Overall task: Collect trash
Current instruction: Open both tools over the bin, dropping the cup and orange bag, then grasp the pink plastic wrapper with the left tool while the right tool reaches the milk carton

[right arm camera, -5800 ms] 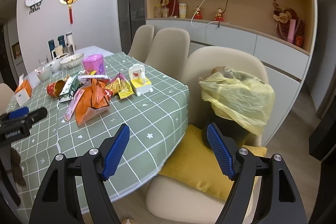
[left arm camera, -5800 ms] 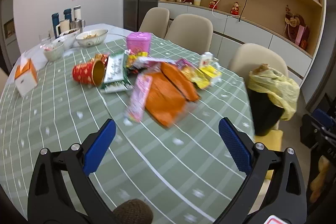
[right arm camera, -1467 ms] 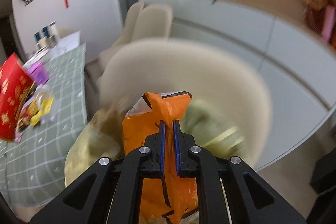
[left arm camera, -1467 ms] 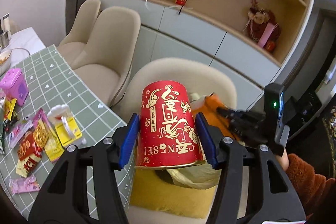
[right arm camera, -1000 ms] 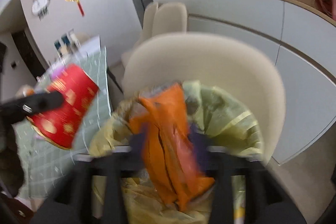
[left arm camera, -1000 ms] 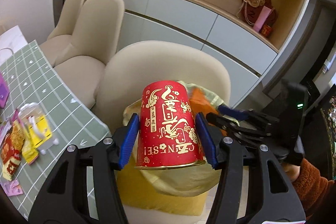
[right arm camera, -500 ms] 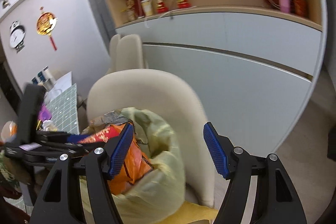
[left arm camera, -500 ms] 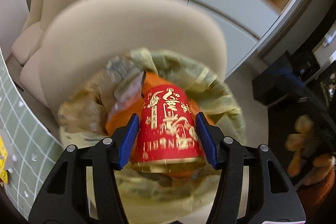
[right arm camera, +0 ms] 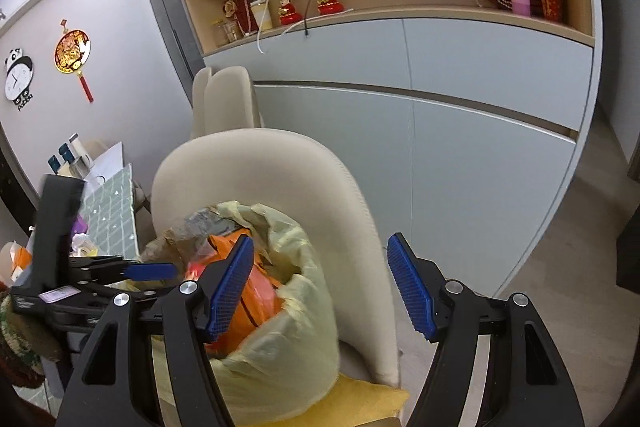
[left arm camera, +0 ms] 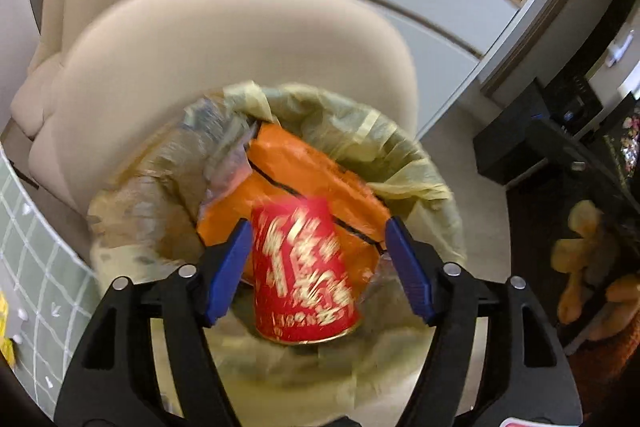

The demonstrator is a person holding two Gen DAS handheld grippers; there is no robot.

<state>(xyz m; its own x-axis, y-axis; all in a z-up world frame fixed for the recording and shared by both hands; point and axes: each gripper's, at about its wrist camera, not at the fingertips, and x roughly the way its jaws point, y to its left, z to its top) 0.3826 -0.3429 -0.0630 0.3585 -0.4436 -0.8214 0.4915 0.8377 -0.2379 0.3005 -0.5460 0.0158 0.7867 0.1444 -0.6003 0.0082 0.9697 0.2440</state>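
Observation:
In the left wrist view my left gripper (left arm camera: 318, 267) is open above the yellow-lined trash bin (left arm camera: 412, 163). The red paper cup (left arm camera: 304, 271) with gold print is blurred and loose between the open fingers, dropping onto the orange bag (left arm camera: 304, 167) in the bin. In the right wrist view my right gripper (right arm camera: 320, 285) is open and empty, to the right of the bin (right arm camera: 280, 343). The left gripper (right arm camera: 152, 271) shows there over the bin, with the orange bag (right arm camera: 256, 299) beneath it.
The bin stands on a beige chair (left arm camera: 240, 39) with a yellow cushion (right arm camera: 360, 399). The green checked table (left arm camera: 24, 239) is at the left. Grey cabinets (right arm camera: 480, 99) and shelves are behind. A black unit (left arm camera: 532, 147) stands on the floor at right.
My left gripper has opened and let go of the red cup, which is falling into the bin. My right gripper has stayed open and pulled back a little from the bin.

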